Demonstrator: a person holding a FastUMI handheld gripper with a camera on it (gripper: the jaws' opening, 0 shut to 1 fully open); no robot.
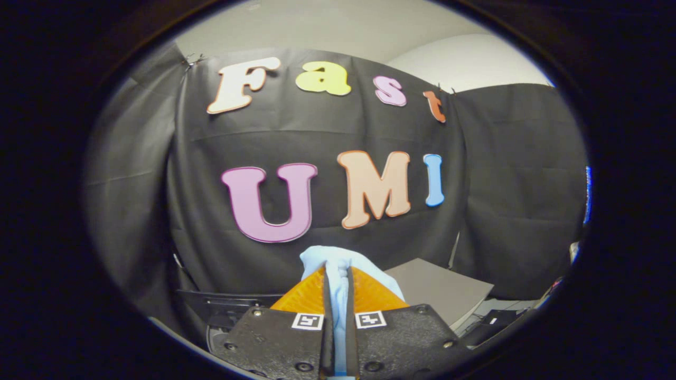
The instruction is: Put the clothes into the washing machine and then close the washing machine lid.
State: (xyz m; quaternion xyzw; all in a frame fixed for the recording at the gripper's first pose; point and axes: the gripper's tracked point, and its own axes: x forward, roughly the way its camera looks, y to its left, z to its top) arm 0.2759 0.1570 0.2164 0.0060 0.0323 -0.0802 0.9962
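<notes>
- gripper (338,274), bottom centre of frame: both fingers clenched on the light blue cloth (338,264), only a thin gap between them and the cloth fills it
- the cloth bunches out past the fingertips, spilling up and a bit to the right of them; a narrow strip of it runs down between the fingers to the bottom of the frame
- the cloth is lifted, hanging in front of the black booth wall (317,137), not resting on anything I can see
- two square black-and-white markers (308,321) sit on the finger mounts, one each side of the gap
- grey flat panel (438,287), lower right of centre, just right of and behind the fingers, tilted with its far edge higher; may be the washer lid, cannot tell
- dark rimmed structure (232,309), lower left, beside and below the left finger mount; looks like part of a machine top, too dark and cut off to be sure
- washing machine opening itself: cannot make it out
- pale wall (369,31) above the black cloth, upper part of the frame
- some dark clutter (496,319) at lower right beyond the grey panel, too small to identify
</notes>
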